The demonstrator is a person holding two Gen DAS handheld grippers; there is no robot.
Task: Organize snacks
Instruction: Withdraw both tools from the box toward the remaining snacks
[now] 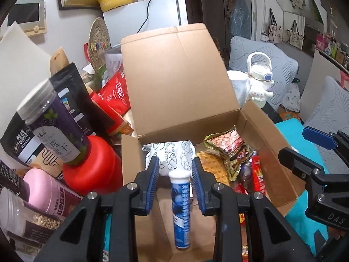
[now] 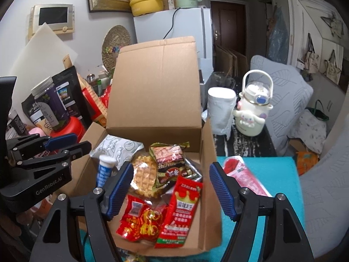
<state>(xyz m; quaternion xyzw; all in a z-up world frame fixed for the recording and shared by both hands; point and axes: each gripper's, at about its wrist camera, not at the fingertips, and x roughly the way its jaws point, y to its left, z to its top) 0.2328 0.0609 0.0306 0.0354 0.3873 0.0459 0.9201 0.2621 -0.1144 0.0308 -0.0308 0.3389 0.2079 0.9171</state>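
Observation:
An open cardboard box (image 1: 181,83) (image 2: 157,87) sits on a teal mat with its lid standing up. Inside lie a white patterned pouch (image 1: 172,157) (image 2: 117,148), a waffle pack (image 2: 145,174), a brown snack bag (image 2: 172,161), red snack packets (image 2: 183,209) and a blue-and-white tube (image 1: 180,209) (image 2: 104,170). My left gripper (image 1: 174,172) hovers over the box's left side, jaws apart, with the tube between the fingers and untouched. My right gripper (image 2: 172,185) is wide open above the red packets. A pink packet (image 2: 246,174) lies on the mat right of the box.
Left of the box stand a red canister (image 1: 93,163), a purple-labelled jar (image 1: 54,122), black bags, a pink tin (image 1: 41,190) and a red pouch (image 1: 115,91). At right are a white character bottle (image 2: 253,109), a paper roll (image 2: 220,109) and grey cushions (image 2: 288,100).

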